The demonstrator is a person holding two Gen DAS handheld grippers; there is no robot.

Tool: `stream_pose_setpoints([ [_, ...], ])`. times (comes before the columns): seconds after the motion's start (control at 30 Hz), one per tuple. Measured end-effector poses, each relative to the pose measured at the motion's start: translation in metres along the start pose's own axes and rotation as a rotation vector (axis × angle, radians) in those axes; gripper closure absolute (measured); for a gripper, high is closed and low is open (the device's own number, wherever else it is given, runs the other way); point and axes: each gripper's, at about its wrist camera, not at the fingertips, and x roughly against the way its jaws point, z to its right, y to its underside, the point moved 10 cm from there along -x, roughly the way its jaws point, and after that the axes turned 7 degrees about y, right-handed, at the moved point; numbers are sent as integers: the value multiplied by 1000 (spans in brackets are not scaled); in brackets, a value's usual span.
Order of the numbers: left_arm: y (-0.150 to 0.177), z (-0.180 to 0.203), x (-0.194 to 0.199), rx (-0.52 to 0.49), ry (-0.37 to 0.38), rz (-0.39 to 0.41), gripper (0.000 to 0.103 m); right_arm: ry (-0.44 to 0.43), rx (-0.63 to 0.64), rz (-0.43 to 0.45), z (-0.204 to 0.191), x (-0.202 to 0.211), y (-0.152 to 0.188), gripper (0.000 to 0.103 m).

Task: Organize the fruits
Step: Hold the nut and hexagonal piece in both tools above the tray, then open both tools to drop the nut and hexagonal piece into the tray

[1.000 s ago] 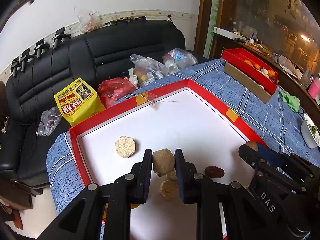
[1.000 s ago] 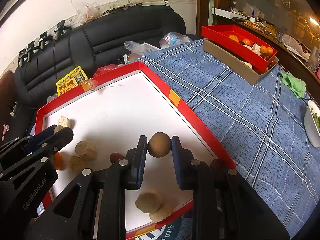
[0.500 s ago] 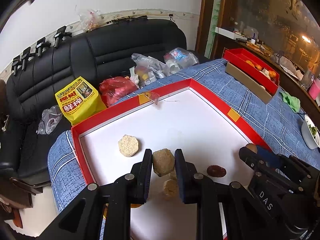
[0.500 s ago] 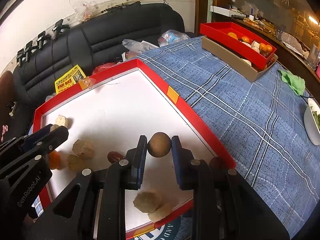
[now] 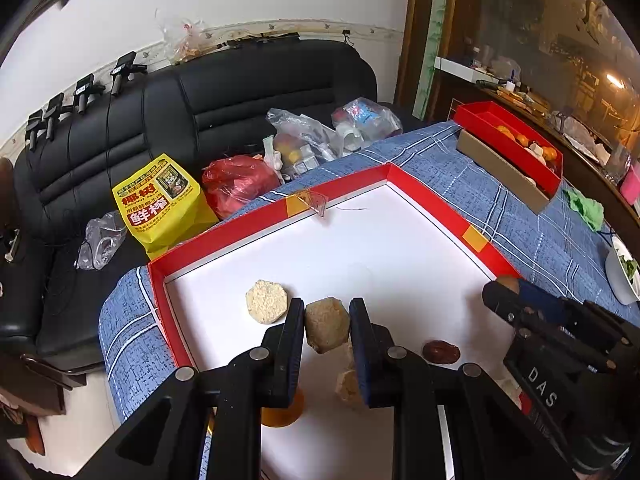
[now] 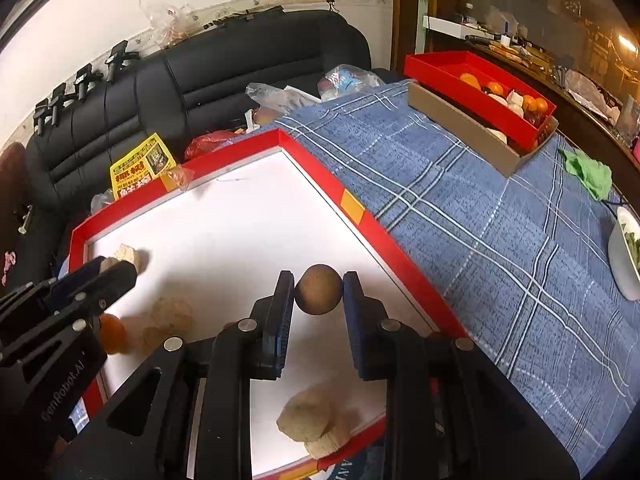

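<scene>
White tray [image 5: 400, 248], tan chunk [image 5: 327, 324] seemingly between left tool [image 5: 326, 322]

"DAS" on right claw [image 5: 505, 294]; "GenRobot.AI" on left claw [image 6: 116, 270].

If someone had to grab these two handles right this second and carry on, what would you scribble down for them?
Left gripper: shut on a tan hexagonal cake, held above the white tray.
Right gripper: shut on a round brown fruit, also over the tray.
Loose in the tray: a pale cake, a dark red date, an orange piece, more tan lumps.
The far red box already holds some fruit. Both held pieces remain to be placed.
</scene>
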Motion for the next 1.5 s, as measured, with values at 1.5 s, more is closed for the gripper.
stream_pose_setpoints([
  [1.5,3,-2,-1,-5,0,-11,82,1,26,-47,-13,-22,-7,79],
])
